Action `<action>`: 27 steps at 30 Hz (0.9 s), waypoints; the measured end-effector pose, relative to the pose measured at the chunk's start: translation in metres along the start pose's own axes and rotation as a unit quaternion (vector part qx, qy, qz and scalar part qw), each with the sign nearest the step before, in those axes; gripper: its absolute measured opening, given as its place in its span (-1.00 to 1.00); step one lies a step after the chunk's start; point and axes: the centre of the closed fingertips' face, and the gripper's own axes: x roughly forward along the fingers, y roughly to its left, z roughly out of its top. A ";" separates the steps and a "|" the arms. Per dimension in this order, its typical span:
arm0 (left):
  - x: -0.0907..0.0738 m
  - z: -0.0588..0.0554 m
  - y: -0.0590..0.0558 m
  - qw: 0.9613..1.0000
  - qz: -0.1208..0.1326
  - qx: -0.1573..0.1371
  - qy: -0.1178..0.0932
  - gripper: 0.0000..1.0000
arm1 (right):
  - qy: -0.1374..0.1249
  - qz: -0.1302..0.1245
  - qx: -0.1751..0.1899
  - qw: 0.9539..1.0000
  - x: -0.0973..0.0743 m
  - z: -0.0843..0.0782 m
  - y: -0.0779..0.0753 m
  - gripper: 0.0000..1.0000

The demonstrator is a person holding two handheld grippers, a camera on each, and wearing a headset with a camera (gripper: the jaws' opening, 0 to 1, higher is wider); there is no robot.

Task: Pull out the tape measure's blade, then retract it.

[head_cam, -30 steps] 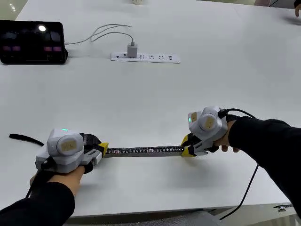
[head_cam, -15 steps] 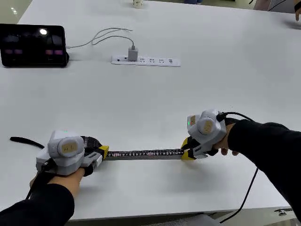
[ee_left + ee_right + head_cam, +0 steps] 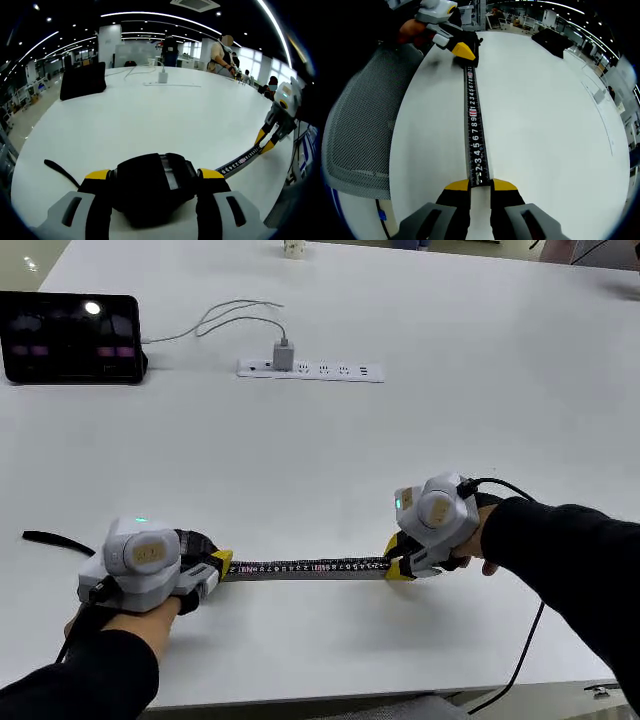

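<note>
My left tool (image 3: 212,568) clamps the tape measure case (image 3: 150,187). My right tool (image 3: 396,562) pinches the end of the blade (image 3: 305,566), which lies stretched along the desk (image 3: 330,460) between them.

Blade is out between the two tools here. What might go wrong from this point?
1. The right tool pinches only the very tip of the blade; if that grip slips, the blade would likely whip back toward the tape measure case.
2. The left tool clamps that case by its sides; a hard pull might drag it out of the jaws.
3. The blade runs low along the white table; an off-line return may kink it.
</note>
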 end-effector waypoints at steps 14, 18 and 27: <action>0.001 -0.001 0.001 1.000 -0.001 0.000 0.003 0.28 | -0.001 -0.002 0.008 1.000 0.000 0.001 0.000 -0.79; 0.001 0.000 0.002 1.000 -0.001 0.001 0.003 0.28 | 0.001 -0.004 0.012 1.000 0.000 0.003 0.000 -0.79; 0.002 0.000 0.001 1.000 -0.001 0.001 0.003 0.28 | 0.004 -0.006 0.015 1.000 0.001 0.005 0.000 -0.78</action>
